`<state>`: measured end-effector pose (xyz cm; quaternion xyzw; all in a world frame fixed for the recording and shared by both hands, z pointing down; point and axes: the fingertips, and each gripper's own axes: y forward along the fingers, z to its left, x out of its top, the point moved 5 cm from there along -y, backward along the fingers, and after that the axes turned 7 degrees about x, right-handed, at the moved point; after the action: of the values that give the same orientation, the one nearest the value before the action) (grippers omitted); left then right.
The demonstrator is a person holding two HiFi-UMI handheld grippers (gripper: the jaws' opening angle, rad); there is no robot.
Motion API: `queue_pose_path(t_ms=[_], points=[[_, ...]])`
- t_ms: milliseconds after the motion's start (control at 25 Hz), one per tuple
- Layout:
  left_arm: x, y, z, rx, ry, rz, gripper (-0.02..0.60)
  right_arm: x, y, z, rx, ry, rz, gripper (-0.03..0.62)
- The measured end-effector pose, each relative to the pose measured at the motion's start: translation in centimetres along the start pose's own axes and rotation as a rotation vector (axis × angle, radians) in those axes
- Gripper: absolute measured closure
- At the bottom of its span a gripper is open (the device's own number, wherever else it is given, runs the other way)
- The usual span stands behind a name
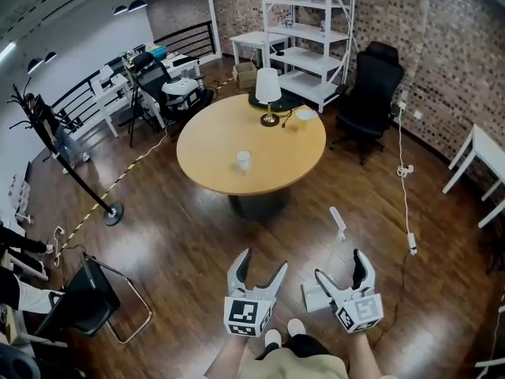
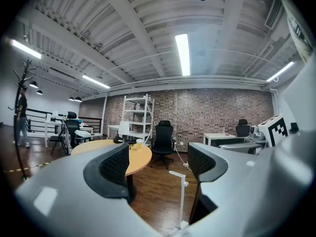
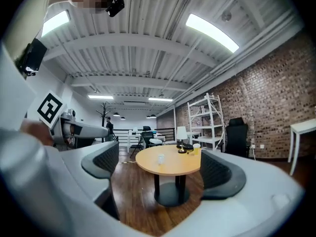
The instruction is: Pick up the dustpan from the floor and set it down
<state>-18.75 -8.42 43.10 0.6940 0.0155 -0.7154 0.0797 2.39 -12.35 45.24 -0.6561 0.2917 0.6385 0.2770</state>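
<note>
Two grippers, neither yet on the dustpan. Left gripper [image 1: 263, 260] and right gripper [image 1: 339, 265] held level above the wooden floor [image 1: 181, 243]; jaws of both apart, nothing between them. White dustpan [image 1: 316, 296] untouched on the floor, between the round bench [image 1: 276, 164] and the person's shoes [image 1: 273, 337], handle upright, pan close under the right gripper; also visible ahead past the left jaws [image 2: 181, 196]. Nothing of the task done so far. Left, by judgement: reaching down, clamping on the handle, lifting, setting down.
</note>
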Motion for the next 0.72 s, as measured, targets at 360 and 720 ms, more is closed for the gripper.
queue_pose_path(t_ms=[360, 720], points=[[-4.9, 9.5, -6.9, -0.219, 0.039, 0.117, 0.236, -8.4, -4.5, -8.9, -0.171, 0.081, 0.144, 0.075], [-11.6, 15.9, -10.3, -0.333, 0.049, 0.249, 0.236, -17.9, -6.7, -14.2, -0.228, 0.21, 0.257, 0.075]])
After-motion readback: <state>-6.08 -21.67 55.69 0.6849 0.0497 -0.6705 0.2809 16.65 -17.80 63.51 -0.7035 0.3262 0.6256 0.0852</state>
